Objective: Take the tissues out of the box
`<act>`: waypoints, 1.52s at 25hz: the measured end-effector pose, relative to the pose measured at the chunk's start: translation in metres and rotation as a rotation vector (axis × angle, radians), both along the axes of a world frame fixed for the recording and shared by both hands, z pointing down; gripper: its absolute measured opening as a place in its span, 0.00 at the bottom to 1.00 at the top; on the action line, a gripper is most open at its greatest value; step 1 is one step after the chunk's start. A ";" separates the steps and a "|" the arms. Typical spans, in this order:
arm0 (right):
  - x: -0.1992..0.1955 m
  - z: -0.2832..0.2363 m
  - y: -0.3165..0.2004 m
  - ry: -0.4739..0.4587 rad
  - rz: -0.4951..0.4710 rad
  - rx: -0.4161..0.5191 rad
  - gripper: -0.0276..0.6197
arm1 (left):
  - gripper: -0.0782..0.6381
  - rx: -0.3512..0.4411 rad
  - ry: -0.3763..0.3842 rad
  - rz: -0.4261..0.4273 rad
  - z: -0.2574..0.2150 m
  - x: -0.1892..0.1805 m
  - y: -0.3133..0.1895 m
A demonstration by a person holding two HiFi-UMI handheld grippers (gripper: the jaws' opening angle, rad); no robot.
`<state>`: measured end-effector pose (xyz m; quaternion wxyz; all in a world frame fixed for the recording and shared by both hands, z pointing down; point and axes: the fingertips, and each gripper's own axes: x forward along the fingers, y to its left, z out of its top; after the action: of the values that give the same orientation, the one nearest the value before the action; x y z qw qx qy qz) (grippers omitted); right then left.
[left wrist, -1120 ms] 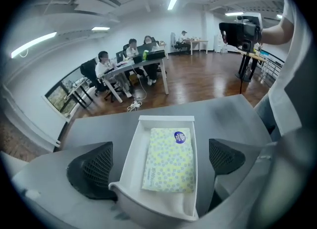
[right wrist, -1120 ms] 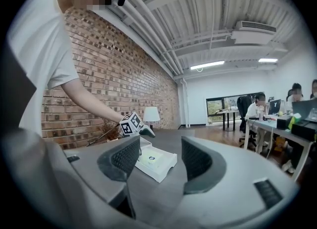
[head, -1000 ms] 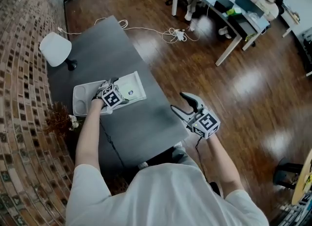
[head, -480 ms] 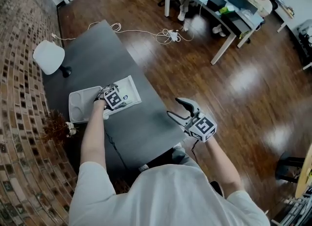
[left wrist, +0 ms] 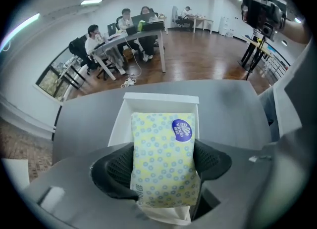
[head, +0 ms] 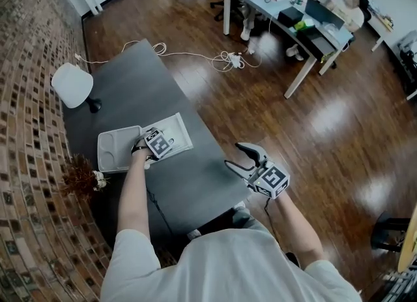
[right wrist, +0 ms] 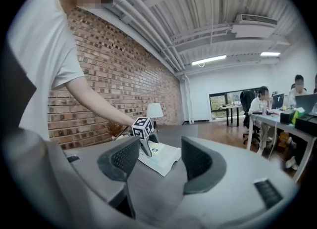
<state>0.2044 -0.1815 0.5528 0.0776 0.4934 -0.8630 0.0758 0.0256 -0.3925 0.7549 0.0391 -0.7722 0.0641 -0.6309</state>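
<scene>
A yellow-patterned tissue pack [left wrist: 163,159] with a blue round label stands up out of the open white box [left wrist: 161,100]. My left gripper [left wrist: 163,168] is closing on it, and both black pads press its sides. In the head view the left gripper [head: 156,144] sits over the box [head: 177,131] on the dark table. My right gripper [head: 234,154] hangs off the table's near right corner, its jaws apart with nothing between them. The right gripper view looks past the right gripper [right wrist: 159,161] to the box [right wrist: 163,159] and the left gripper's marker cube [right wrist: 142,127].
A white compartment tray [head: 112,151] lies left of the box. A white lamp [head: 73,84] stands at the table's far left, with a dried plant [head: 81,177] by the brick wall. Cables [head: 228,56] lie on the wood floor, and people sit at a desk [head: 293,14] beyond.
The left gripper stays over the box and has dropped slightly toward it. The right gripper keeps its place off the table corner. The head camera has shifted a little.
</scene>
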 end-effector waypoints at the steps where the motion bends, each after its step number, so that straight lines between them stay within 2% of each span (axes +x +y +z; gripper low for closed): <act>1: -0.003 -0.001 -0.001 0.006 -0.009 0.007 0.48 | 0.60 0.013 0.022 -0.011 -0.006 -0.001 -0.002; 4: -0.014 -0.005 -0.006 0.011 -0.020 0.025 0.49 | 0.60 0.051 0.119 -0.059 -0.033 -0.001 -0.009; 10: -0.036 -0.015 -0.015 -0.046 -0.035 0.060 0.49 | 0.60 0.115 0.294 -0.195 -0.097 -0.012 -0.004; 14: -0.046 -0.023 -0.021 -0.066 -0.022 0.073 0.50 | 0.60 0.125 0.415 -0.290 -0.120 -0.024 0.006; 18: -0.050 -0.031 -0.028 -0.091 0.019 0.086 0.65 | 0.60 0.135 0.533 -0.371 -0.148 -0.036 0.028; 24: -0.056 -0.044 -0.034 -0.124 0.062 0.135 0.66 | 0.60 0.227 0.713 -0.503 -0.191 -0.063 0.059; 26: -0.058 -0.050 -0.035 -0.108 0.074 0.158 0.66 | 0.60 0.269 0.766 -0.547 -0.204 -0.073 0.071; 27: -0.059 -0.053 -0.035 -0.095 0.082 0.168 0.74 | 0.60 0.296 0.787 -0.568 -0.211 -0.079 0.077; 28: -0.060 -0.055 -0.035 -0.081 0.091 0.179 0.76 | 0.60 0.324 0.805 -0.587 -0.217 -0.085 0.085; 32: -0.064 -0.064 -0.031 -0.082 0.129 0.219 0.76 | 0.60 0.450 0.863 -0.637 -0.239 -0.110 0.118; 35: -0.066 -0.068 -0.025 -0.120 0.162 0.232 0.76 | 0.60 0.561 0.977 -0.681 -0.259 -0.125 0.140; 38: -0.073 -0.069 -0.014 -0.153 0.175 0.224 0.76 | 0.60 0.638 1.075 -0.727 -0.277 -0.138 0.163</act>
<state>0.1313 -0.1951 0.4840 -0.0506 0.5651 -0.8231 0.0227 -0.1124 -0.2296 0.4781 0.0136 -0.8566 0.5083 -0.0873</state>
